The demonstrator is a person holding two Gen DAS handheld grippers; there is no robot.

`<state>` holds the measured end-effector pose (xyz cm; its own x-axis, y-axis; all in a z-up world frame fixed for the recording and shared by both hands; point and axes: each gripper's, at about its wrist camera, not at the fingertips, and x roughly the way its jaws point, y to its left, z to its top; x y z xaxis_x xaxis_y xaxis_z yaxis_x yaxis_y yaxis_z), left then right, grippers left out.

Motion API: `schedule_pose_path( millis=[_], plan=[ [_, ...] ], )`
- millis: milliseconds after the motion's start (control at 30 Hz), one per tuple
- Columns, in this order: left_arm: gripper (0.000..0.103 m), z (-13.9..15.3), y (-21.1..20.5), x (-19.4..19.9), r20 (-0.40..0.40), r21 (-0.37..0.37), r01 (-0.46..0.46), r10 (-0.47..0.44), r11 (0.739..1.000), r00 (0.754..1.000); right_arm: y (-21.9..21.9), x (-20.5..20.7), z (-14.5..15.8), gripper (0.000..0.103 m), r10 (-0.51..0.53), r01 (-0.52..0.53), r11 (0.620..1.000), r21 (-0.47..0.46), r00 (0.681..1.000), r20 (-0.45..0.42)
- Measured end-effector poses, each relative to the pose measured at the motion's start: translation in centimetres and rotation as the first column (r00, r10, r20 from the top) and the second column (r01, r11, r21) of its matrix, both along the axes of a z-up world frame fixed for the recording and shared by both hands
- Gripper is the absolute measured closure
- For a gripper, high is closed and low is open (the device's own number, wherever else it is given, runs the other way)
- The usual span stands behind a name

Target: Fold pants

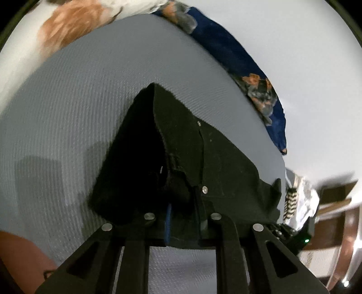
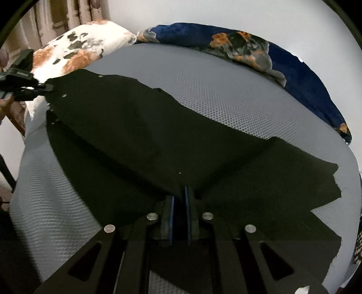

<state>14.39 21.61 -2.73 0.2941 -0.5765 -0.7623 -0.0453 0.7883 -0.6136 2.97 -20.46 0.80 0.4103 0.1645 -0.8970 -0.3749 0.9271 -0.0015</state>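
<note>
Left wrist view: the left tongs are closed on a bunched part of the black pants, near a metal rivet, with cloth pressed between the blue-edged pads. From the grip the fabric rises in a tented fold that peaks toward the middle of the bed, whose grey textured cover shows on both sides and below the cloth. Along the bed's far edge lies a navy floral blanket, and at the far left corner a white and orange pillow.

Right wrist view: the right tongs stand narrow, pinching a fold of the pants between the two pads. The garment stretches taut from this grip diagonally across the bed to its far left corner, where the left tongs hold the other end beside the pillow. Another part of the pants spreads flat to the right, reaching the bed's right edge. The blanket runs along the far and right edges, apart from the pants.
</note>
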Motion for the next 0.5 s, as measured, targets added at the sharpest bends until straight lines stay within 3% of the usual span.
schedule_pose_path(
  millis=[100, 267, 500],
  plan=[
    [0.087, -0.6, -0.1, 0.8, 0.023, 0.045, 0.052, -0.053, 0.998, 0.998, 1.1, -1.3, -1.1, 0.096, 0.023, -0.023, 1.000, -0.003, 0.999, -0.034],
    [0.087, -3.0, 0.8, 0.3, -0.036, 0.082, 0.090, -0.087, 0.993, 0.996, 1.9, -2.3, -3.6, 0.096, 0.031, -0.031, 1.000, 0.002, 0.993, -0.116],
    [0.086, -3.0, 0.6, -0.5, -0.019, 0.142, 0.130, -0.128, 0.981, 0.992, 2.0, -3.2, -4.2, 0.096, 0.038, -0.034, 0.999, 0.028, 0.986, -0.160]
  ],
)
